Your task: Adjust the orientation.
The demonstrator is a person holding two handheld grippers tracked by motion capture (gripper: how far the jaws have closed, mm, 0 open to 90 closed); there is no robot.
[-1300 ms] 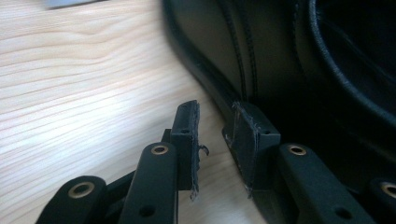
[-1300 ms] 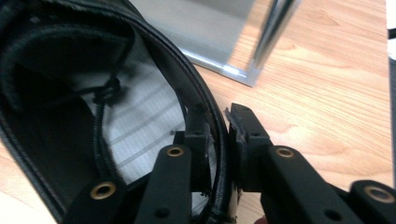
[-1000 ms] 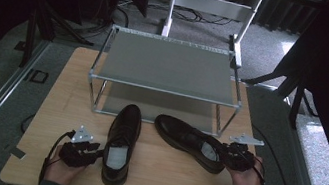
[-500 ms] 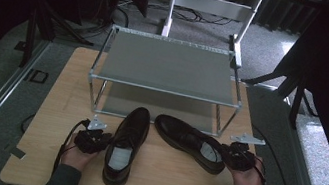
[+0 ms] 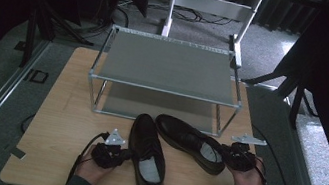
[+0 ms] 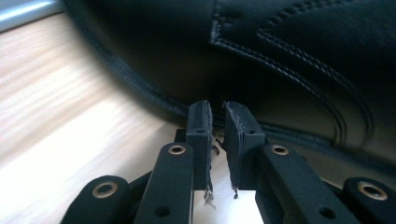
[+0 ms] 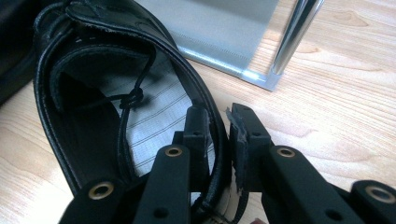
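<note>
Two black leather shoes are seen being readied for the two-tier metal rack (image 5: 169,68) at the centre of the frame. The right shoe (image 5: 189,141), lying slantwise right of centre on the wooden tabletop (image 5: 67,117), is pinched at its heel collar by the right tongs (image 5: 232,153); in the right gripper view one jaw is set inside the shoe (image 7: 116,107) and the other outside, the leather wall caught between them. The left shoe (image 5: 147,155), at lower centre with its toe toward the rack, is met at its side by the left tongs (image 5: 125,155); in the left gripper view the jaws are pressed almost together just short of the welt of the shoe (image 6: 280,60), with nothing held.

The step in hand is judged to be the grasping of the pair. A lift of the right shoe is called for next, while the left tongs would first have to be spread and set over the collar.

The lower shelf (image 5: 157,106) is fronted by a low rail and corner posts, and the two shoes lie nearly touching at their toes, so a clean carry is complicated. A white frame (image 5: 212,4) is seen at the top.
</note>
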